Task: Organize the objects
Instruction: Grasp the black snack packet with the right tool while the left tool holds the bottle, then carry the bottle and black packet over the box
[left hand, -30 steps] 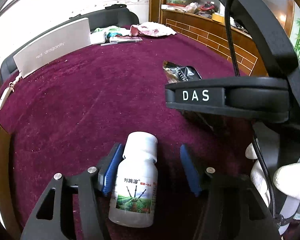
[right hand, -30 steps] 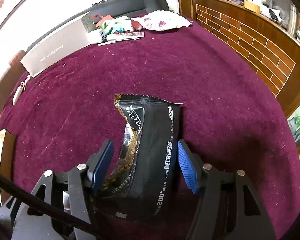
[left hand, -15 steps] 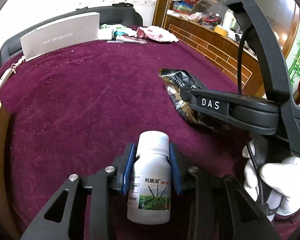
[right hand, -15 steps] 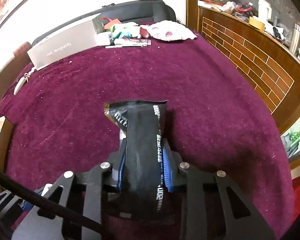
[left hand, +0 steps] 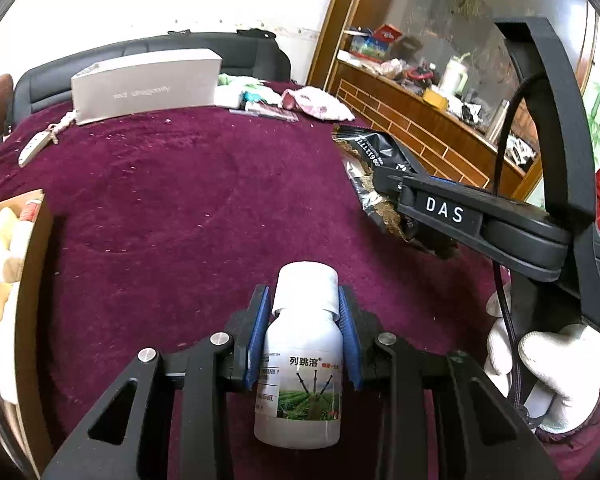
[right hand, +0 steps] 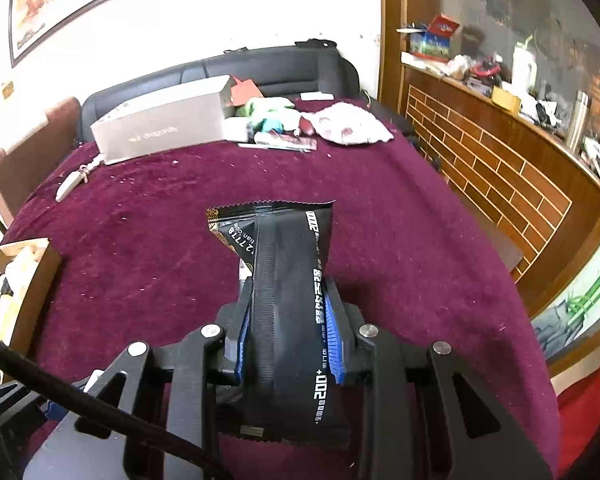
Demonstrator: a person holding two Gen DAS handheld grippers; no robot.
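My left gripper (left hand: 303, 316) is shut on a white plastic bottle (left hand: 300, 372) with a white cap and a green label, and holds it above the maroon tablecloth (left hand: 180, 208). My right gripper (right hand: 288, 320) is shut on a black snack packet (right hand: 284, 280) with white print, also lifted off the cloth. In the left wrist view the right gripper (left hand: 392, 188) shows at the right with the packet (left hand: 372, 160) in it. A wooden box (left hand: 32, 280) with pale items inside stands at the left edge; it also shows in the right wrist view (right hand: 32, 280).
A grey carton (right hand: 164, 130) stands at the far edge of the table, beside a pile of cloths and small packets (right hand: 300, 124). A key fob (right hand: 70, 184) lies at the far left. A brick-patterned wooden counter (right hand: 500, 168) runs along the right. A black sofa (right hand: 260, 68) is behind.
Both grippers closed, the left on the bottle and the right on the packet, then rose from the cloth. The views now sit higher and see more of the room.
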